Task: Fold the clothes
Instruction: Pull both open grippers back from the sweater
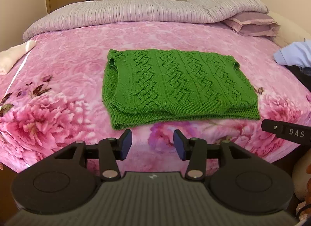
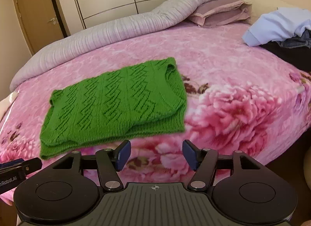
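**One green top folded, more clothes waiting**

One green knitted top [image 1: 175, 84] lies folded on the pink flowery blanket [image 1: 58, 109]. It sits in the middle of the blanket, a neat flat block with its layers stacked. The fold looks done, though the bottom layer sticks out a little along the near edge.

The top is bright green wool with zigzag holes running in rows. An armhole shows at one side.

Both tongs are let go and hold nothing. The left gripper [image 1: 152, 144] hangs just in front of the top, with its blue pads apart and only blanket between them. The right gripper [image 2: 156, 155] does the same, near the top's other front corner.

Some work is likely left. A pile of light blue clothes [image 2: 278, 25] lies unfolded far from the top, at the blanket's edge. A folded white cloth [image 1: 13, 55] rests at the other edge.
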The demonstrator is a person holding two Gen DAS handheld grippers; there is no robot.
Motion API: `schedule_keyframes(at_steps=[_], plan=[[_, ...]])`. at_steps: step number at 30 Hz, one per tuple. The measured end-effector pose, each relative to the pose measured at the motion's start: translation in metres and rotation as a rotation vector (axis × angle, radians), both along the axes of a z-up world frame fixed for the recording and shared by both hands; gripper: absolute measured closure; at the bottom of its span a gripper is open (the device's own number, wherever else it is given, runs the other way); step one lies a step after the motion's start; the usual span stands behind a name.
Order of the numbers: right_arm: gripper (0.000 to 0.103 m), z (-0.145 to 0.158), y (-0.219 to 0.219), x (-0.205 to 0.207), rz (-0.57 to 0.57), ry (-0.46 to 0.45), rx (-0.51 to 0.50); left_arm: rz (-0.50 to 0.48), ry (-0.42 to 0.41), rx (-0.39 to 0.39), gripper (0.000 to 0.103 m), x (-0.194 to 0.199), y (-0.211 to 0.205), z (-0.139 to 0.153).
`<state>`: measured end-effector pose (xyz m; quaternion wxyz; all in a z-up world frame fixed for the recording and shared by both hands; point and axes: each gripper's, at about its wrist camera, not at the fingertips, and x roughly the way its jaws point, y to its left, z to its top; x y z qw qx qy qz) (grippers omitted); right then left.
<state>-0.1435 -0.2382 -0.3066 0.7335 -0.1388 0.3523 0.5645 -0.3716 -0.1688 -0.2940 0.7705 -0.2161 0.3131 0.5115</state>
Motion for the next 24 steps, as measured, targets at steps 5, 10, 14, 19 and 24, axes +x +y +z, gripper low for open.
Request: schedule_keyframes(at_steps=[5, 10, 14, 19, 24], plan=[[0.039, 0.0, -0.009, -0.003, -0.009, -0.005, -0.006, -0.018, 0.003, -0.003, 0.06, 0.0, -0.007, -0.001], [0.039, 0.002, -0.014, -0.004, -0.022, -0.009, -0.01, -0.021, 0.0, 0.0, 0.06, -0.002, -0.011, 0.0], [0.039, 0.002, -0.014, -0.007, -0.018, -0.012, -0.014, -0.016, -0.003, -0.003, 0.06, -0.005, -0.009, 0.001], [0.038, 0.0, -0.008, -0.009, -0.011, -0.015, -0.019, -0.009, 0.001, -0.023, 0.06, -0.007, -0.002, -0.004], [0.038, -0.007, 0.001, -0.006, -0.017, -0.016, -0.04, -0.007, 0.011, -0.049, 0.06, -0.004, 0.008, -0.013]])
